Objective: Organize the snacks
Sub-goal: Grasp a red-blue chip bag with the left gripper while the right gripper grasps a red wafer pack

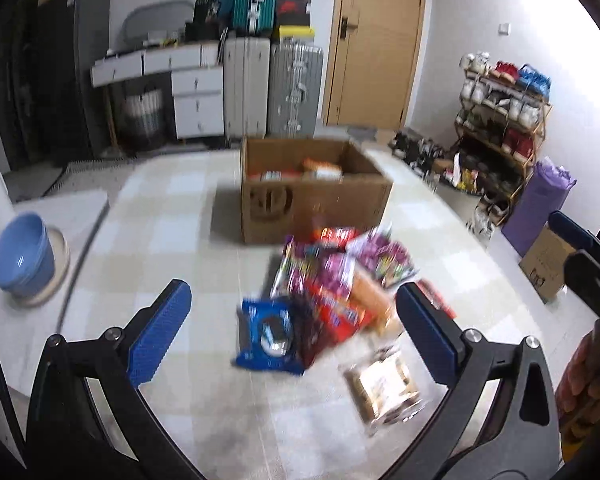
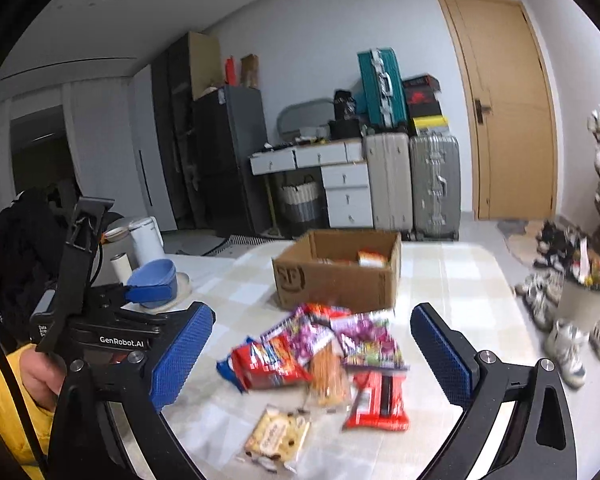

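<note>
- The left gripper [image 1: 294, 334] hangs over the near edge of the snack pile [image 1: 332, 292], its blue pads spread wide and nothing between them; the gap frames the blue cookie packet [image 1: 266, 334], the piece of the pile nearest to it, so I'd guess that is its pick.
- The right gripper [image 2: 312, 354] is likewise wide open and empty, held above the same pile [image 2: 320, 352], with a red wrapper [image 2: 376, 404] and a clear biscuit pack [image 2: 278, 436] lying on its near side.
- The pile is a loose heap of overlapping bags on the checked tablecloth [image 1: 172, 240]; they overlap, so a clean pinch on one bag alone looks awkward.
- Just beyond the pile stands the open cardboard box [image 1: 312, 196], top flaps out of the way and a few packets already inside. That is surely where the rest belongs, and sitting it so close keeps each carry short.
- Left of the pile, well apart, blue bowls [image 1: 20, 256] are stacked near the table's edge, out of the working path.
- Both views are blurred, so wrapper labels can't be read.
</note>
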Demonstrator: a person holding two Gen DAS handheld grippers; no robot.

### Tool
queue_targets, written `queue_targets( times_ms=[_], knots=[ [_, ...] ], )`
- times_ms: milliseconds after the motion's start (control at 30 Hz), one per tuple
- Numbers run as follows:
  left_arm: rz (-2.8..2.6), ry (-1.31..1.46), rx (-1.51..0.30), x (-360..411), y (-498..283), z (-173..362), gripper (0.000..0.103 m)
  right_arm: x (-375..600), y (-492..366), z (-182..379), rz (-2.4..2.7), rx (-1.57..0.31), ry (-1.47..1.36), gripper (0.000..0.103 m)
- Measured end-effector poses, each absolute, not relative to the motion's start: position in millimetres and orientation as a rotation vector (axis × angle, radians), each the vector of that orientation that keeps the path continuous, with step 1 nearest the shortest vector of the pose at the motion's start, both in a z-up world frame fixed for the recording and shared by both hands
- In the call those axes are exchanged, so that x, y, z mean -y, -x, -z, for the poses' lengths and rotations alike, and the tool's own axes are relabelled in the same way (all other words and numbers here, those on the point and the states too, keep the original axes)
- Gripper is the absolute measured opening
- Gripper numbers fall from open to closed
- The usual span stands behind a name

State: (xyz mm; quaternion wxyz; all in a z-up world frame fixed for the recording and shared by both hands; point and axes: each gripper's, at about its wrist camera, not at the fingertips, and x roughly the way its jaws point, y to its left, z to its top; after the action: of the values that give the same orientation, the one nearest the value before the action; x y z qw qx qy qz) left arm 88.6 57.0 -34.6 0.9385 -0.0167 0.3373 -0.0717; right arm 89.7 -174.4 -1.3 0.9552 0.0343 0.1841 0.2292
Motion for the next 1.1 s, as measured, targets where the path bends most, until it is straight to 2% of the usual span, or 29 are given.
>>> queue_targets(
  times_ms=[233,600,700,800,867,967,1100],
  knots=[
    [0.178,-0.036,-0.758,-34,-121,99,0.102,185,-100,48,-0.442,-0.475,-0.156,0.101],
    [0.188,-0.102,-0.827,-11,-168,144,0.1,202,-110,78,-0.424,-0.532,-0.229,0.101],
    [0.194,-0.089,-0.844,-12,-174,152,0.092,201,-112,81,-0.427,-0.542,-0.234,0.101],
    [0.226,-0.052,-0.868,-13,-182,160,0.077,200,-114,85,-0.431,-0.555,-0.234,0.101],
    [0.251,-0.044,-0.894,-11,-186,166,0.054,200,-116,89,-0.432,-0.564,-0.242,0.101],
    [0.274,-0.055,-0.891,-6,-188,170,0.041,200,-116,92,-0.432,-0.571,-0.253,0.101],
    [0.295,-0.039,-0.895,-5,-189,172,0.039,200,-114,92,-0.433,-0.574,-0.251,0.101]
  ],
)
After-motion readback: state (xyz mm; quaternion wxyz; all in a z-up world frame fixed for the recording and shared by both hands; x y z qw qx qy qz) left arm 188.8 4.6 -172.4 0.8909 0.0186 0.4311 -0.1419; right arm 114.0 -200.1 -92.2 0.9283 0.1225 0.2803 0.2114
